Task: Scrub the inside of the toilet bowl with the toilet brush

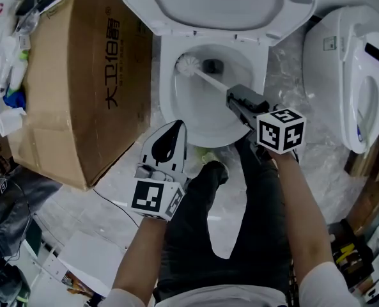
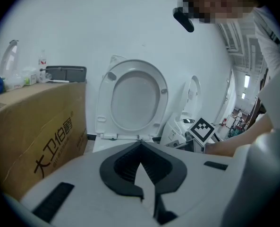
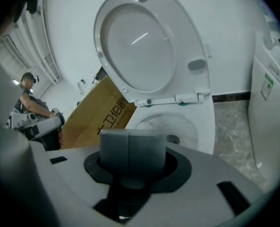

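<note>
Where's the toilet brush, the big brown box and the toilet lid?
toilet brush (image 1: pixel 188 63), head view, on its white bristle head.
cardboard box (image 1: pixel 74 56), head view, on its broad printed face.
toilet lid (image 1: pixel 221 0), head view, on the middle of the raised lid.

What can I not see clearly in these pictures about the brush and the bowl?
- Right gripper view: the toilet brush is hidden behind the jaws of the right hand-held gripper.
- Left gripper view: the inside of the toilet bowl is hidden below the left hand-held gripper; only the raised seat shows.
- Head view: whether the bristles touch is too small to tell.
</note>
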`<state>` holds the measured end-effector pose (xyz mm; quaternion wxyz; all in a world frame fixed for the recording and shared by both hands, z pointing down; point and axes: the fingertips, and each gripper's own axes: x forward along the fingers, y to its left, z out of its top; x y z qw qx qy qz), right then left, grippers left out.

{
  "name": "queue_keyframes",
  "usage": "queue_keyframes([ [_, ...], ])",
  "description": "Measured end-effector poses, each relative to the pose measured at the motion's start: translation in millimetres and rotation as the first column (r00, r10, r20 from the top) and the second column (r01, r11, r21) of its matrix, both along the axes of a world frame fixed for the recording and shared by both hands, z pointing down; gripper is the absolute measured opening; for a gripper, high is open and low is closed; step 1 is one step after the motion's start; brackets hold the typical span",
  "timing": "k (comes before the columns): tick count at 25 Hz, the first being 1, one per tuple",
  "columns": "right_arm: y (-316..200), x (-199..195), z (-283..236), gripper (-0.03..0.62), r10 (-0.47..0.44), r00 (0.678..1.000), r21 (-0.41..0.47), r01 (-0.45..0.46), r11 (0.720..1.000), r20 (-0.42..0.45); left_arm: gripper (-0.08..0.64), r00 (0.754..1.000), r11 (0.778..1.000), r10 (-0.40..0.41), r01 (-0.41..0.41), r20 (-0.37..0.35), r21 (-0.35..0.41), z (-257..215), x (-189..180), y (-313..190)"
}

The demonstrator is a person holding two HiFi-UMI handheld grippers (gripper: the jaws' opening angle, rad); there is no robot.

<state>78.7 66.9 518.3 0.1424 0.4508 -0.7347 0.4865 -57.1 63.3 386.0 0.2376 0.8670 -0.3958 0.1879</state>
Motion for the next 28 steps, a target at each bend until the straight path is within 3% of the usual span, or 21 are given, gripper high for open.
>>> queue_keyframes([
  [6,13.1,-6.7,-16.4,0.158,-0.153,0.977,-0.004,0.155,0.988,-0.146,0.006,1.000,1.000,-0.028,0.028,-0.013,-0.002,-11.5,-4.7,4.5],
  [9,30.6,1.3,-36.2,0.158,-0.217,0.944,-0.015,0.220,0.975,-0.250,0.006,0.999,0.999,-0.040,0.040,-0.025,-0.002,-23.2,-6.6,6.3],
  [11,46.1,4.1,-47.1,0.158,-0.290,0.887,-0.024,0.302,0.953,-0.358,0.006,0.999,0.999,-0.040,0.040,-0.027,-0.007,-23.9,-5.5,8.7],
  [15,82.2,-7.8,-51.3,0.158,-0.421,0.742,-0.043,0.470,0.881,-0.522,0.006,0.999,0.999,-0.030,0.029,-0.023,-0.038,-5.2,-1.0,17.7],
  [19,101.3,-27.0,-29.8,0.158,-0.486,0.608,-0.051,0.590,0.805,-0.628,0.006,0.998,0.996,-0.049,0.047,-0.030,-0.073,14.6,-3.5,21.1],
  [21,108.7,-35.5,-16.8,0.158,-0.509,0.565,-0.065,0.626,0.777,-0.650,0.006,0.998,0.996,-0.049,0.047,-0.029,-0.081,21.6,-5.6,24.0],
  [26,114.3,-53.9,8.6,0.158,-0.538,0.539,-0.061,0.667,0.742,-0.648,0.006,0.999,0.995,-0.048,0.047,-0.018,-0.085,35.8,-14.1,26.5],
  [28,106.5,-55.5,15.5,0.158,-0.528,0.550,-0.044,0.664,0.746,-0.648,0.006,0.999,0.996,-0.046,0.045,-0.017,-0.081,39.8,-15.8,25.1],
])
